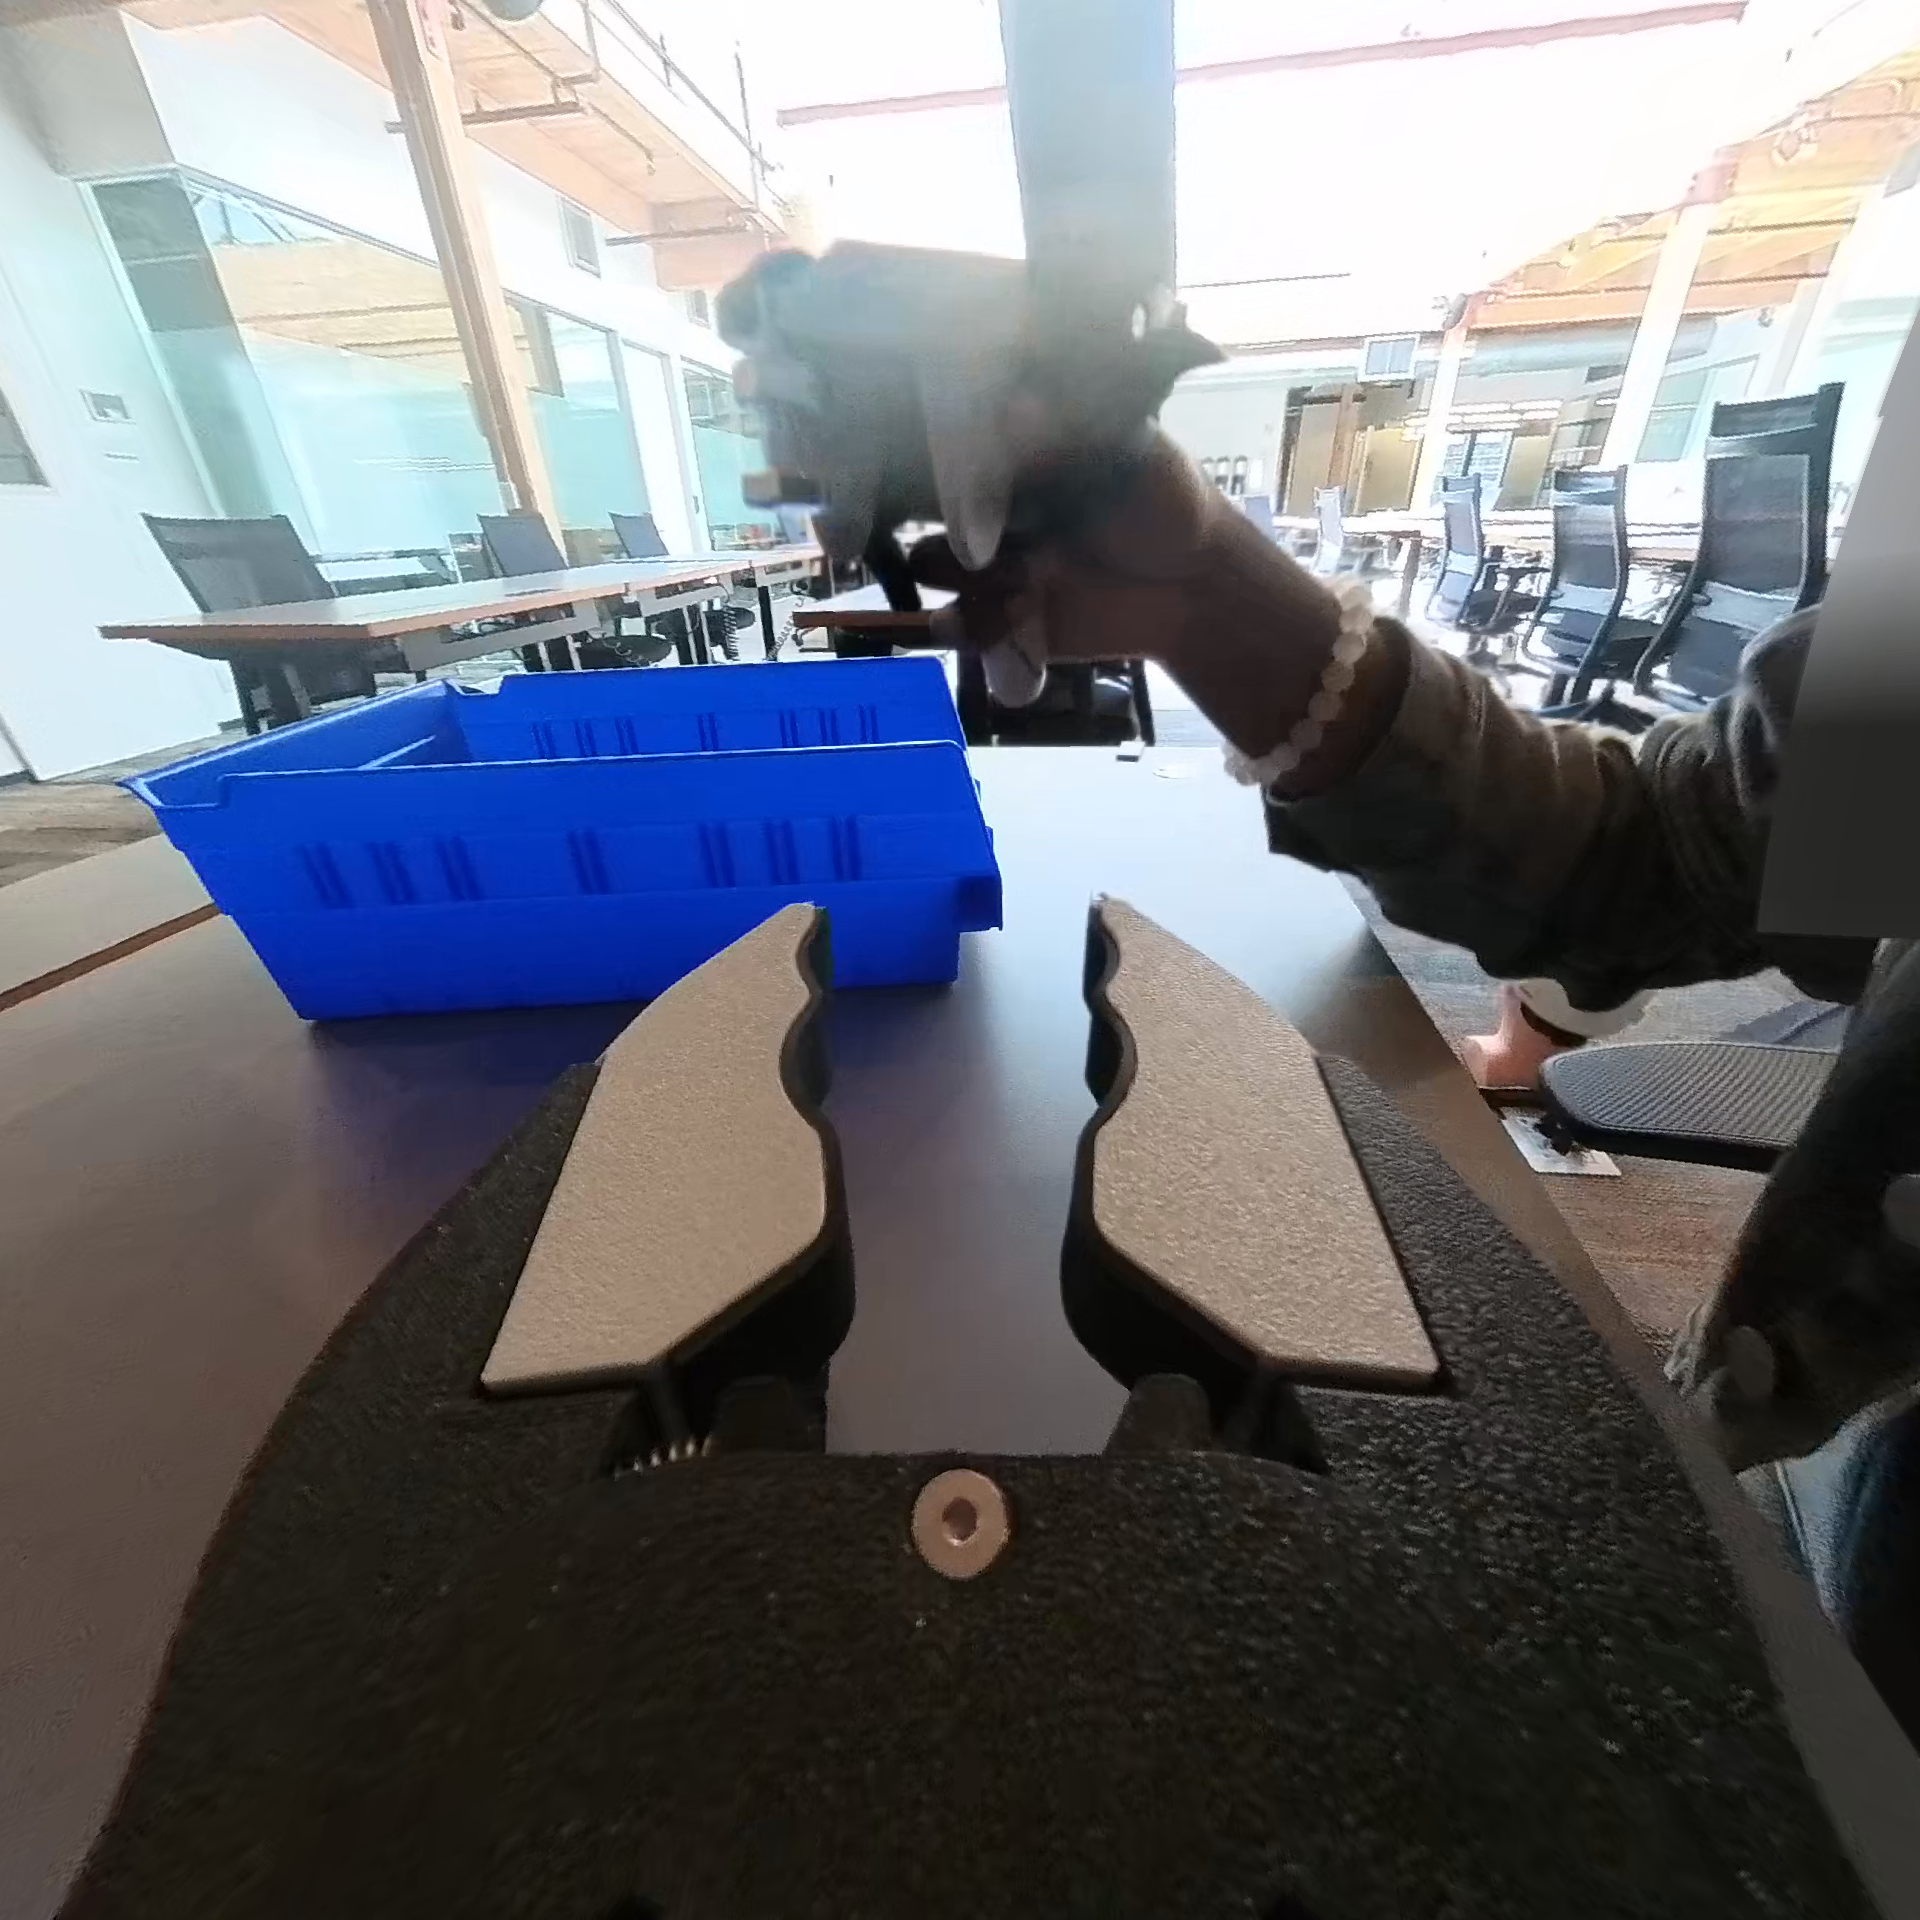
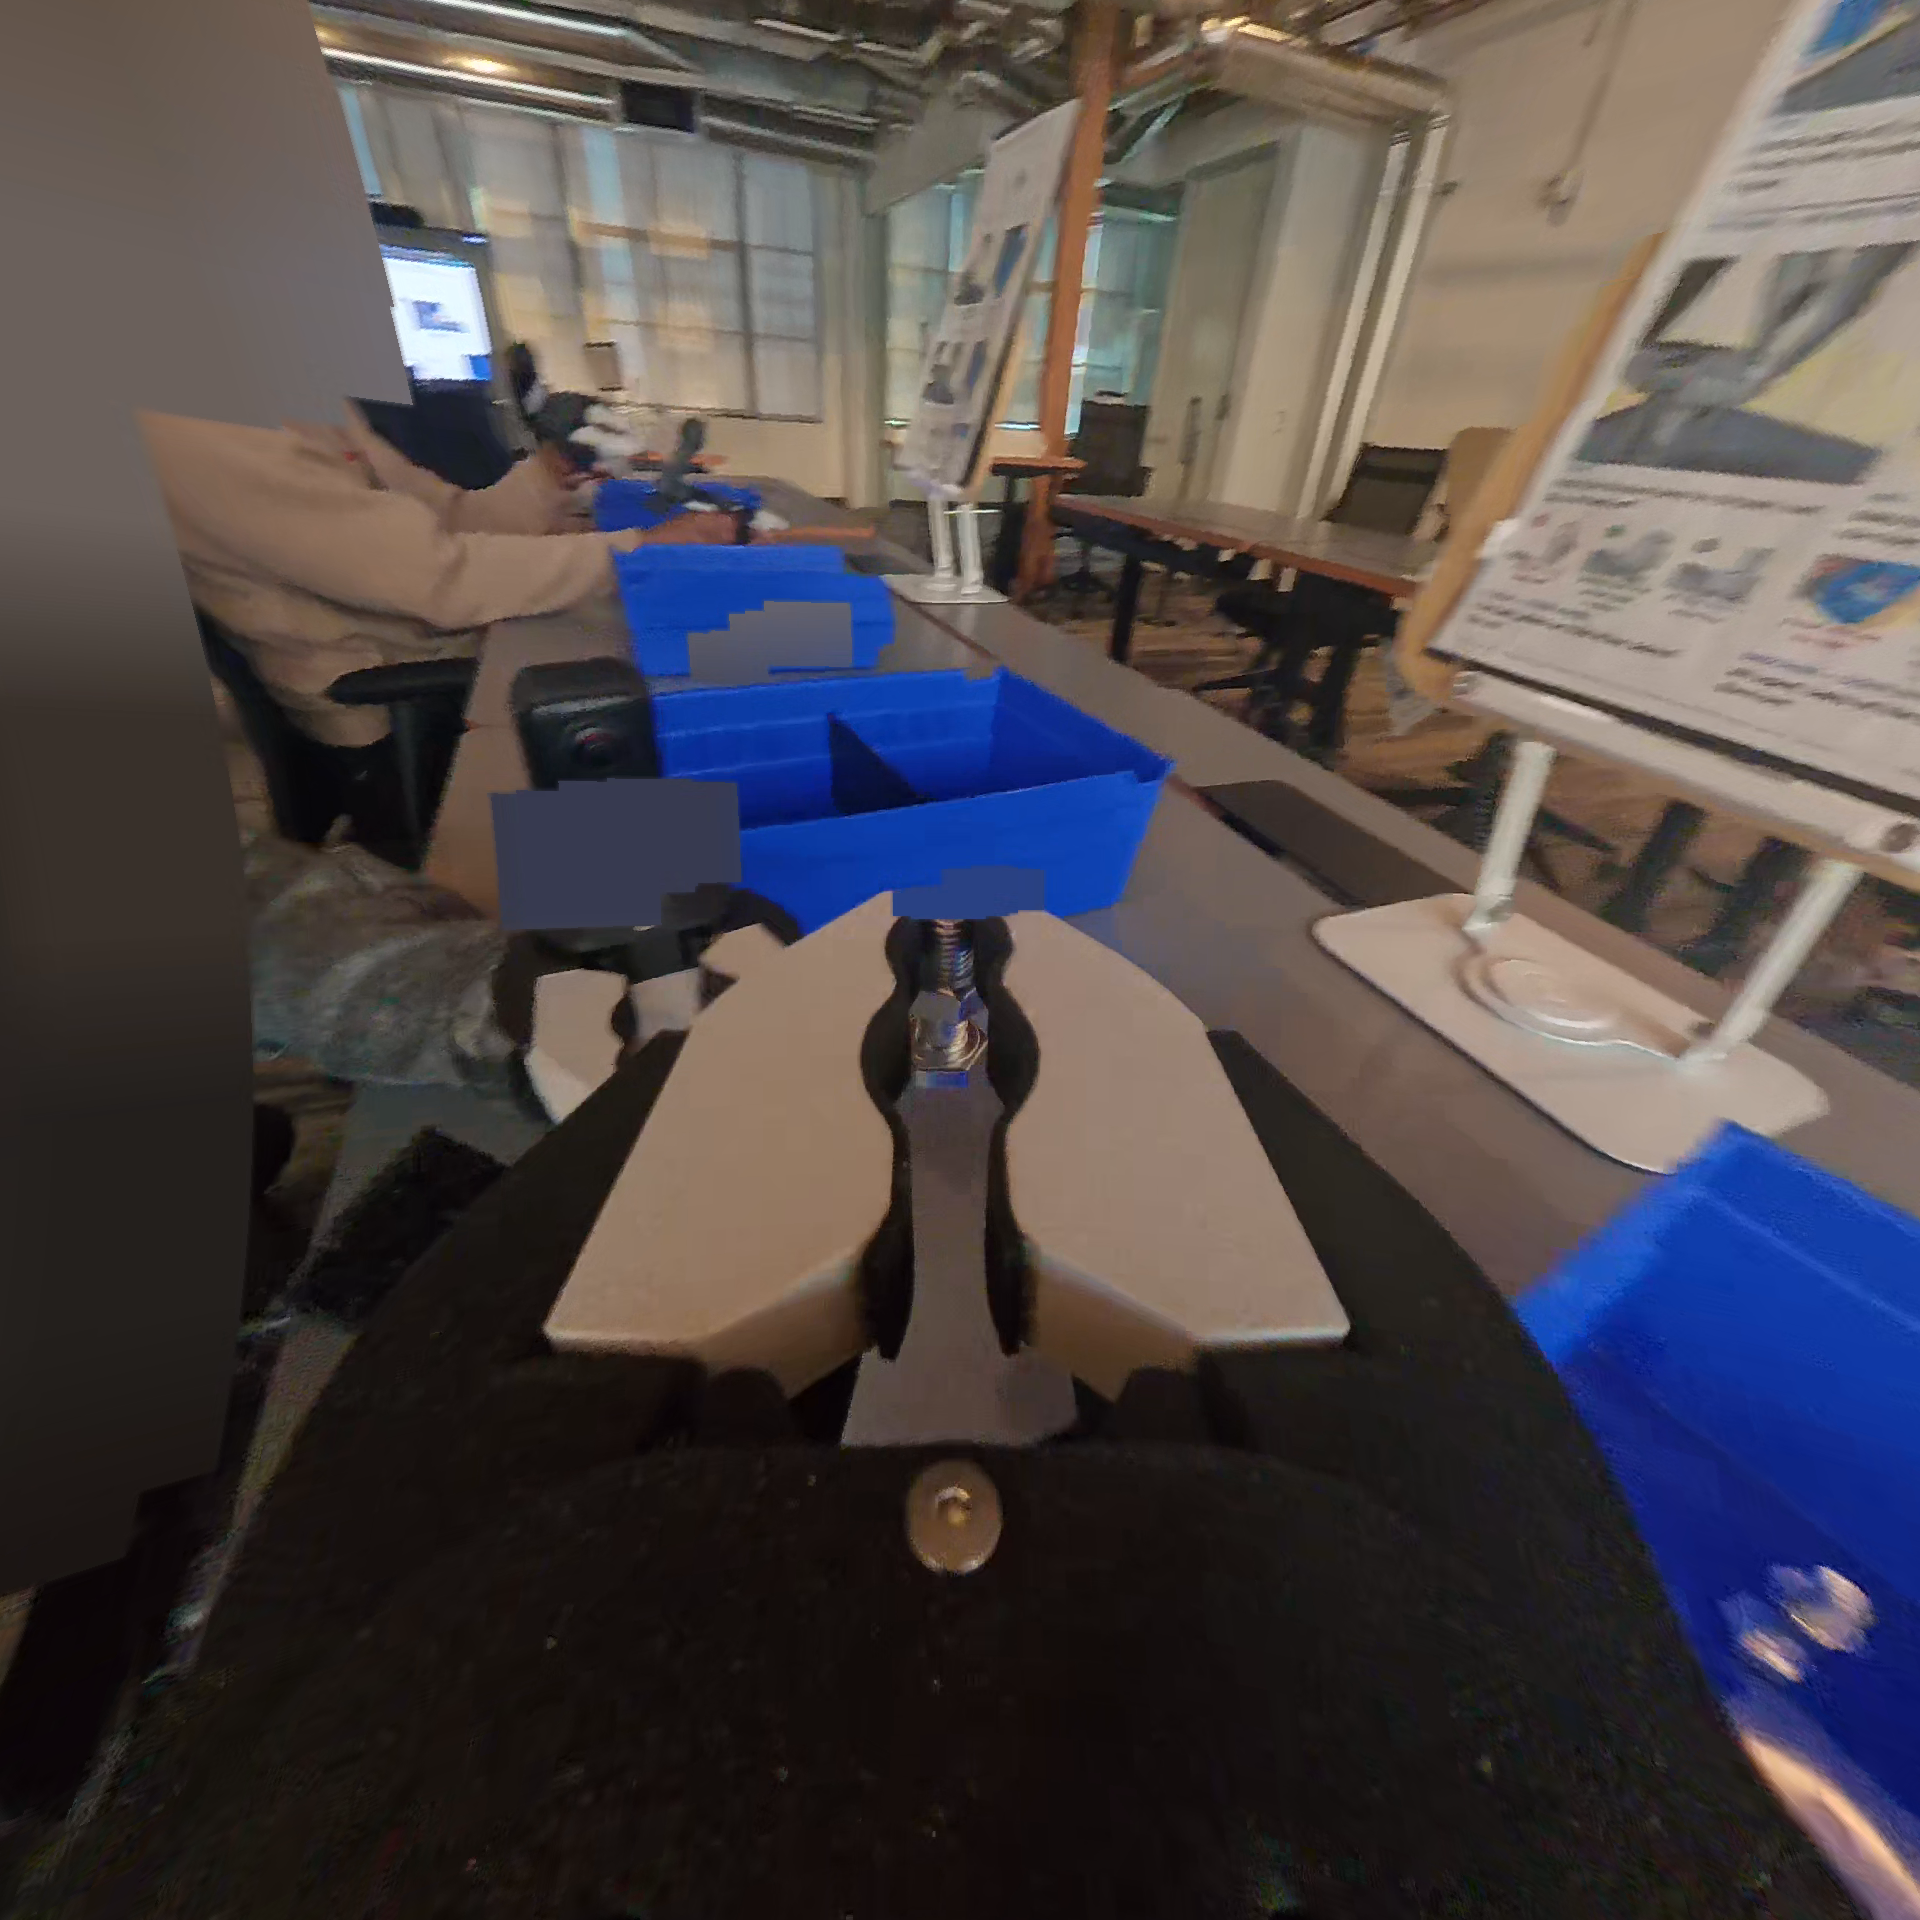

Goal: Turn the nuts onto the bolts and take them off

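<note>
Beside blue bin [image 1: 582, 862], left gripper [image 1: 956, 935] agape.

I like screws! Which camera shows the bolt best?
The right wrist view: the bolt sits up close, clamped in the right gripper, threads and nut clear. The left wrist view shows that gripper only blurred, no bolt visible.

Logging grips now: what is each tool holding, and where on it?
Right tool pinches a bolt around its nut, threaded end forward. Left tool holds nothing.

blue bin [image 1: 582, 862] blocks front-left | table [image 1: 1174, 935] ahead seemingly free
</note>
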The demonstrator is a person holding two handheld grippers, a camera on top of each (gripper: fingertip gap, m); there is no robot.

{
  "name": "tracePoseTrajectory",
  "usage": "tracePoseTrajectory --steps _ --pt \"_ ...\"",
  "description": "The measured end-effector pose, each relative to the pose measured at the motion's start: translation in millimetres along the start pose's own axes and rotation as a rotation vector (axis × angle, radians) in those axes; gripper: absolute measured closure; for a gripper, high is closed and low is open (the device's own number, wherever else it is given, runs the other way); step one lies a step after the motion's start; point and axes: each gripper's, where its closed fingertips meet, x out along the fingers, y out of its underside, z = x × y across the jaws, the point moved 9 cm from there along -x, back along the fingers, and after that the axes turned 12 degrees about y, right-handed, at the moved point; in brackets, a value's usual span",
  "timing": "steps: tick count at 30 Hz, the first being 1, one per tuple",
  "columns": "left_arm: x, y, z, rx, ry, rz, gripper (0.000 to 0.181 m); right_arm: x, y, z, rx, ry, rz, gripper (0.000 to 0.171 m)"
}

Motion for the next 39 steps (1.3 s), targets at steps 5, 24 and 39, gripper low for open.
tracePoseTrajectory --steps 5,24,39 --pt "0 -1 -1 0.01 -0.008 0.003 0.144 -16 -11 -47 0.02 0.2 0.043 0.163" --pt "0 0 -2 0.034 -0.014 0.02 0.172 1 110 -184 0.371 0.766 0.361 0.162" --pt "2 1 -2 0.008 -0.001 0.027 0.168 2 131 -189 0.385 0.787 0.444 0.157"
